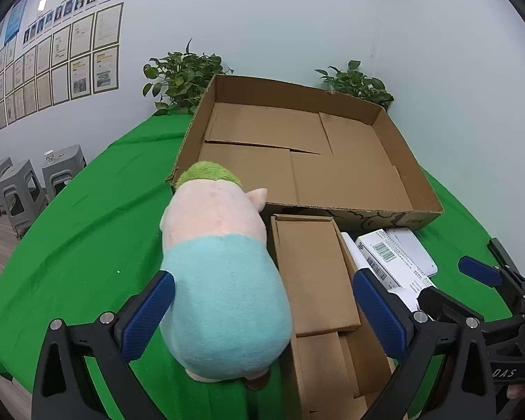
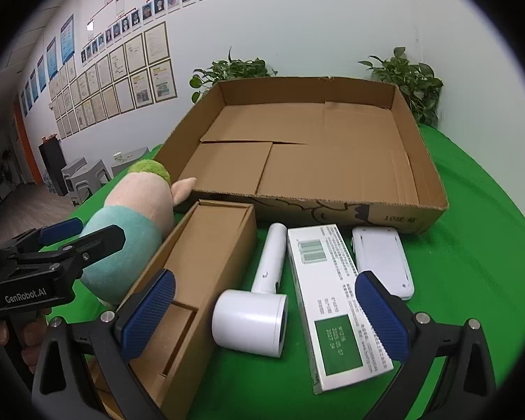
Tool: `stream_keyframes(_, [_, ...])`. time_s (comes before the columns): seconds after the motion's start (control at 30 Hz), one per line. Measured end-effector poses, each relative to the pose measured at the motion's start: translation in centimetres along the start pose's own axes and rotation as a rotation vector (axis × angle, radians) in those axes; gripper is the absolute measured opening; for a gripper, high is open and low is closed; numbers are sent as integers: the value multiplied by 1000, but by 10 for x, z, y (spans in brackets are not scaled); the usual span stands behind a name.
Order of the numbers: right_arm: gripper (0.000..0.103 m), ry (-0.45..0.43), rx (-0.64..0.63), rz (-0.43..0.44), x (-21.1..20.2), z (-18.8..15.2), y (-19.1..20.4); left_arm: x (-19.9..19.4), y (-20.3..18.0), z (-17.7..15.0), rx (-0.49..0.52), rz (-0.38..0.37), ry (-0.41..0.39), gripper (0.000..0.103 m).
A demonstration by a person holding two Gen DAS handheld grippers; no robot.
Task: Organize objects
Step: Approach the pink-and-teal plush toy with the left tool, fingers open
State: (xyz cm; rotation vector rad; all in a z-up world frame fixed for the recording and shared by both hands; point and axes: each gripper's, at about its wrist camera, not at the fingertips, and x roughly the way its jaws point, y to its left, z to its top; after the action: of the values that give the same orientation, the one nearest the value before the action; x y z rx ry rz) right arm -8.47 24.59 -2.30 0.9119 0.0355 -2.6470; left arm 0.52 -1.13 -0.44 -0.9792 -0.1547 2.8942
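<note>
On the green-draped counter (image 2: 472, 245), just before the big empty cardboard tray (image 2: 420, 161), a plush doll (image 1: 220, 280) stands between the left gripper (image 1: 262, 318) fingers, which are spread wide and not yet touching it. Its long axis points toward the tray; soft fuzzy fabric should squash easily. Beside it lies a stiff narrow brown box (image 2: 199, 273), then a smooth white hair dryer (image 2: 259, 301), a printed carton (image 2: 336, 301) and a white case (image 2: 381, 259). The right gripper (image 2: 266, 318) hangs open above them.

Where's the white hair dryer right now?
In the right wrist view the white hair dryer lies on the green tablecloth, between the narrow cardboard box and the white carton, in front of the big cardboard tray.
</note>
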Motion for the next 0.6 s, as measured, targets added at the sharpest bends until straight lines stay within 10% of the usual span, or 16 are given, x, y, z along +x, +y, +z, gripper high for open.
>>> stream_keyframes(0.6, [102,16,5,-5,-1,-7,-7,-6,-9,3,16,35,-12,103])
